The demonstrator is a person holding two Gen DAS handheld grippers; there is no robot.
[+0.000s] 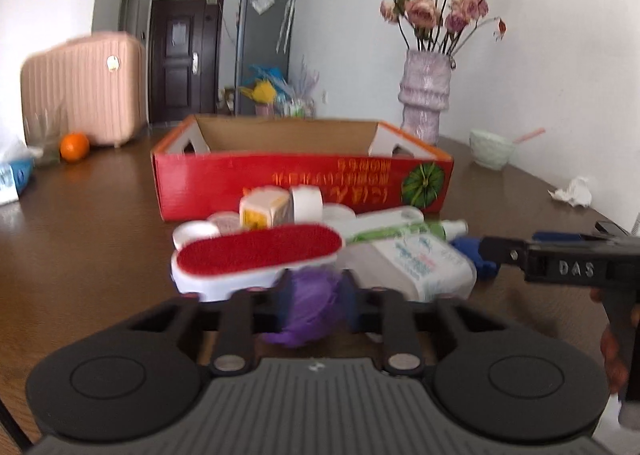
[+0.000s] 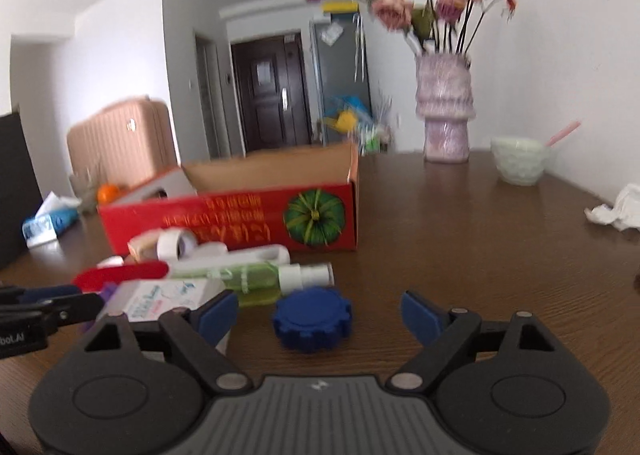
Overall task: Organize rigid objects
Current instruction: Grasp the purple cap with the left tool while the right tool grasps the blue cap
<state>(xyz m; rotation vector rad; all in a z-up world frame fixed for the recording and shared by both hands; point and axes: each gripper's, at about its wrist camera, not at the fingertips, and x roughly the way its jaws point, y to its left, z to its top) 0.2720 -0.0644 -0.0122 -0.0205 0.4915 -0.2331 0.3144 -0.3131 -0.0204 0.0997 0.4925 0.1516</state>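
Brown table (image 2: 460,223); left hand-held gripper (image 1: 312,303) clamps purple object (image 1: 310,309); right hand-held gripper (image 2: 320,313), "DAS", apart.

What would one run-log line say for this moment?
left gripper: shut on purple object | right gripper: open, blue cap between fingers

This is a lived-in home, a flat's main room. Ahead of the jaws a brown wooden surface (image 2: 460,223) carries a vase of dried roses (image 1: 425,95) and a pale green bowl (image 2: 518,159). Farther beyond stand a dark entrance door (image 1: 184,59), a grey fridge (image 1: 262,51) with notes stuck on it, and, off to the left, a pink suitcase (image 1: 82,89) near an orange (image 1: 74,146).
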